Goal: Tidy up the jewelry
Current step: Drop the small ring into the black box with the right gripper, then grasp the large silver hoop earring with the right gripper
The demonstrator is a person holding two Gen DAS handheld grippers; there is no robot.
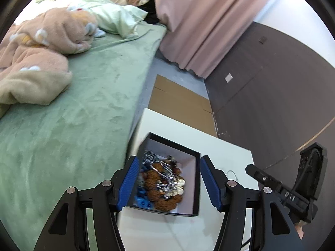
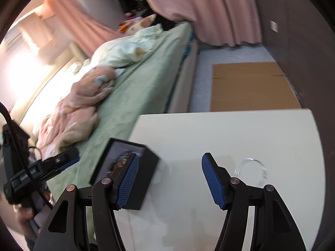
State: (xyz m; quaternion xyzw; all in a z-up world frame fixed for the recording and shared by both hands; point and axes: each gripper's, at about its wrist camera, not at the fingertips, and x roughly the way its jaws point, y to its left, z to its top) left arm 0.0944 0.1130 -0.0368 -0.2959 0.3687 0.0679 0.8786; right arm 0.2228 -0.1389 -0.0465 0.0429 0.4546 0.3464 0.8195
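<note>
A black box (image 1: 193, 185) with a pale lining stands on the white table (image 1: 173, 125) and holds a heap of jewelry (image 1: 163, 183): brown beads, silver chains, gold coins, blue pieces. My left gripper (image 1: 169, 183) is open and empty, hovering above the box. In the right wrist view the box (image 2: 144, 179) sits at the table's left side, its contents blurred. A clear thin bangle (image 2: 250, 167) lies on the table (image 2: 209, 129) to the right. My right gripper (image 2: 170, 179) is open and empty above the table between box and bangle. The bangle shows faintly in the left wrist view (image 1: 231, 173).
A bed with a green sheet (image 1: 73, 108) and pink bedding (image 1: 37, 48) runs along the table's left side. A flat cardboard sheet (image 2: 251, 85) lies on the floor beyond the table. Pink curtains (image 1: 205, 21) and a dark wall (image 1: 272, 94) stand behind.
</note>
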